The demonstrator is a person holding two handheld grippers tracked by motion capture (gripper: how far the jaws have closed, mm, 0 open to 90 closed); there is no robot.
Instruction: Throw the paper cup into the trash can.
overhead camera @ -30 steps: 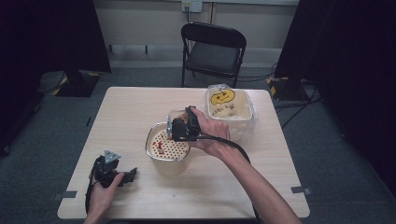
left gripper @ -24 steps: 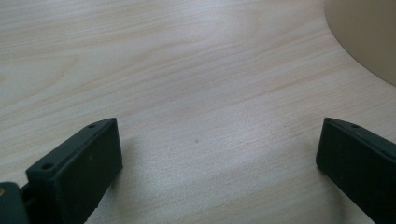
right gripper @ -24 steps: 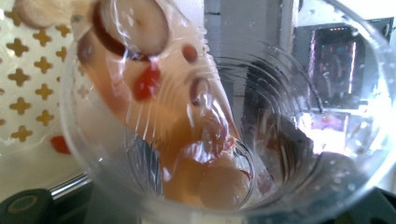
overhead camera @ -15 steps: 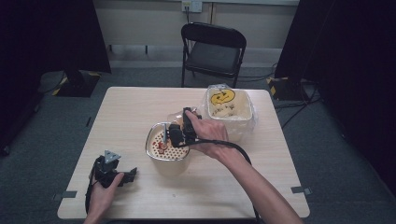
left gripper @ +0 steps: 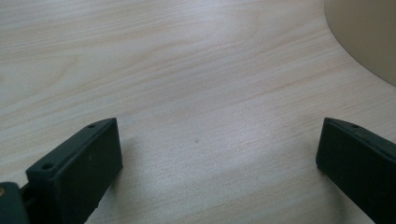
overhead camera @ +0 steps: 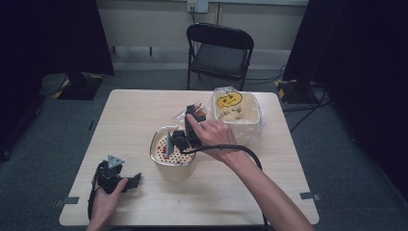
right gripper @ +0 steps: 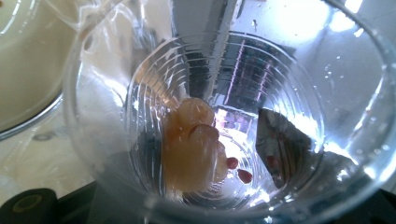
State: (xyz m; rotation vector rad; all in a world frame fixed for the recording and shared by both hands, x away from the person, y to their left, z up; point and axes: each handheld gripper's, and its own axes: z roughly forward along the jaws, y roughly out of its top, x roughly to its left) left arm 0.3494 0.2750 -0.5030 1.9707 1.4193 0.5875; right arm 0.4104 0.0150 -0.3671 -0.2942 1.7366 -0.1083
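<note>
I hold a clear plastic cup (right gripper: 219,130) clamped in my right gripper (overhead camera: 185,137), tipped on its side so that its mouth faces left and down over the round metal-rimmed bowl (overhead camera: 159,161) in the middle of the table (overhead camera: 144,110). In the right gripper view I look straight down the cup's length: a pale, soft lump of food (right gripper: 191,149) and a few small red beans (right gripper: 238,170) sit near its far end, so the load is not yet out. The cup's long axis runs roughly level, from my hand towards the bowl, and that is what the pour turns on: I judge that the mouth must drop further below the base before the lump slides.

The bowl lies directly under and just left of the cup's mouth, with red specks already scattered on its pale inside. Its near rim is close to the cup, so I have little slack sideways; if I tilt too far to one side the contents could land on the wood. Behind my right hand (overhead camera: 214,137) stands a square tub with a yellow pumpkin face (overhead camera: 228,101) inside a clear bag, near my knuckles, so my room to swing back is tight.

My left gripper (overhead camera: 115,178) rests low on the table near the front left corner, jaws wide apart with bare wood between them, well apart from the bowl. The right one is plainly the nearer.
</note>
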